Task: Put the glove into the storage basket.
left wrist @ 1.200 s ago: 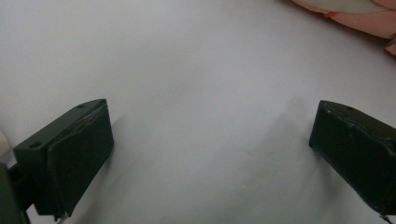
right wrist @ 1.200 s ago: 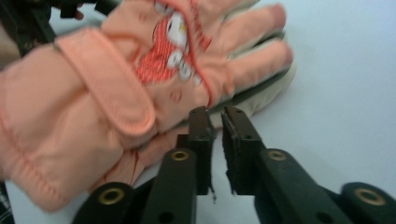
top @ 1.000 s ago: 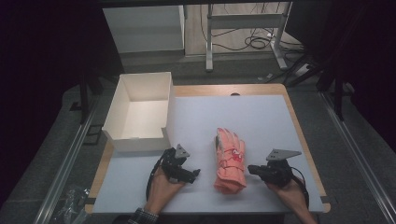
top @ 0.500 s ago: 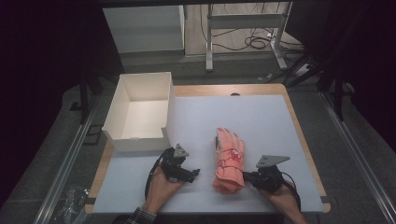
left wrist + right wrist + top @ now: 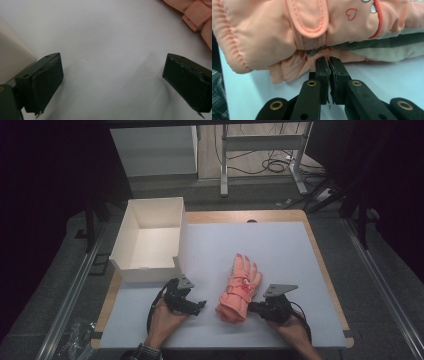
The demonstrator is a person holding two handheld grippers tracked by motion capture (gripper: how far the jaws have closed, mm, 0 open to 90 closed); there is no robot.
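- One pink glove [image 5: 240, 287], one white box [image 5: 150, 240], one white mat [image 5: 280, 245] on one wooden table [image 5: 320, 245], two grippers, two hands.
- Glove flat on the mat, at its near middle, right of the box and well apart from it.
- Long axis of the glove running from near to far, tilted slightly right; fingers pointing away toward the far edge of the mat, cuff nearest the person.
- Left gripper [image 5: 196, 306] left of the glove's cuff, near it but apart, lying low over the mat and aimed across toward the glove; left hand [image 5: 165, 320] wrapped around it from below.
- Jaws of the left gripper spread wide in the left gripper view, just now closing a little, with bare mat between them and a corner of the glove [image 5: 197, 17] beyond.
- Right gripper [image 5: 252, 308] at the right side of the glove's cuff, pointing left into it; right hand [image 5: 292, 327] behind.
- In the right gripper view, right gripper [image 5: 328, 65] pressed narrow, jaws all but together, tips touching the glove [image 5: 312, 32] under the wrist strap; whether fabric is pinched cannot be told.
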